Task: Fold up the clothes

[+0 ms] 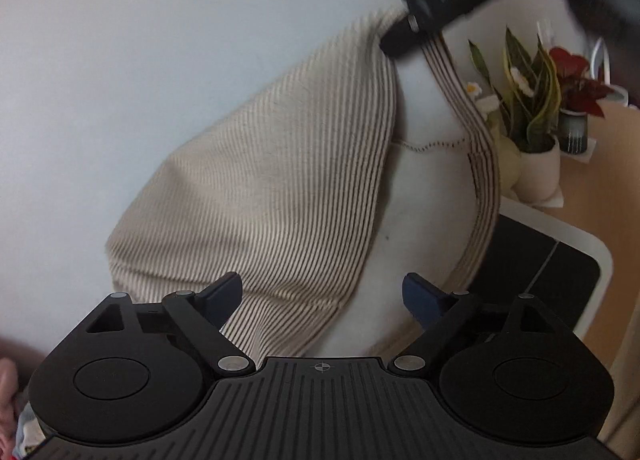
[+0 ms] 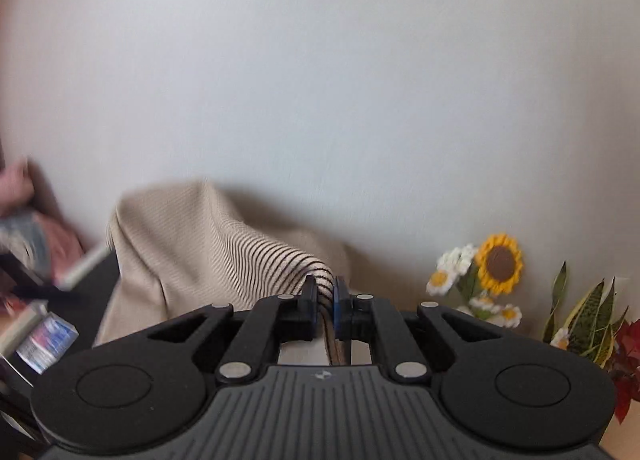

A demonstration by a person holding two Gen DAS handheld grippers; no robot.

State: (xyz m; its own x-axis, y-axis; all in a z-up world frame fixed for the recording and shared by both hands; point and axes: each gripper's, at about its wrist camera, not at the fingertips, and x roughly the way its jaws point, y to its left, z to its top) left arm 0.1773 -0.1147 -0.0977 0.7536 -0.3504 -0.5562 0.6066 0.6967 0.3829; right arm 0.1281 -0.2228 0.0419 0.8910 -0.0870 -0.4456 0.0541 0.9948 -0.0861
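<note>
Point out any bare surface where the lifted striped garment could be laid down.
Little shows. A dark surface lies bare right of the hanging striped garment, below the potted plants. In the right wrist view, the lower left is crowded with boxes.

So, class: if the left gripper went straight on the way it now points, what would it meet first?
Most likely the striped garment, which hangs right ahead of the open left gripper, held up by the right gripper. Depth is unclear, so the gap cannot be judged.

1 striped garment (image 1: 272,188), 2 grippers: left (image 1: 322,296), right (image 2: 325,294); approx. 3 potted plants (image 1: 532,128).
</note>
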